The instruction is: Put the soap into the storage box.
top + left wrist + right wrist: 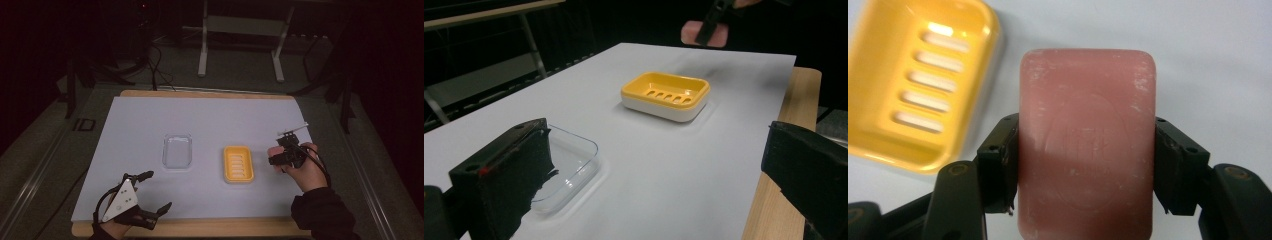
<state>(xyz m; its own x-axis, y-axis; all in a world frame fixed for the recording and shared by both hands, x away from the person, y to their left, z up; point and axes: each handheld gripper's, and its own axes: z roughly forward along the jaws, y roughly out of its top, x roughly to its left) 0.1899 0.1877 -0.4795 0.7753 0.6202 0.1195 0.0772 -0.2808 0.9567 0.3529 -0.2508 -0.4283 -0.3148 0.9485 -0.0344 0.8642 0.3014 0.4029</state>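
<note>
A pink bar of soap (1087,145) is clamped by its long sides in my right gripper (1087,167), which is shut on it and holds it above the white sheet. The yellow slotted soap dish (913,82) lies just left of the bar in the right gripper view. From above, the right gripper (281,156) hovers right of the yellow dish (238,163), with the soap (274,151) peeking out. My left gripper (156,192) rests open near the table's front left, jaws wide apart with nothing between them. In the left gripper view the soap (704,34) shows far off beyond the dish (666,95).
A clear plastic lid or tray (177,151) lies left of the yellow dish, close to the left gripper's jaw (504,170). The white sheet (200,120) covers a wooden board whose edge (210,229) runs along the front. A metal stand (240,35) is behind the table.
</note>
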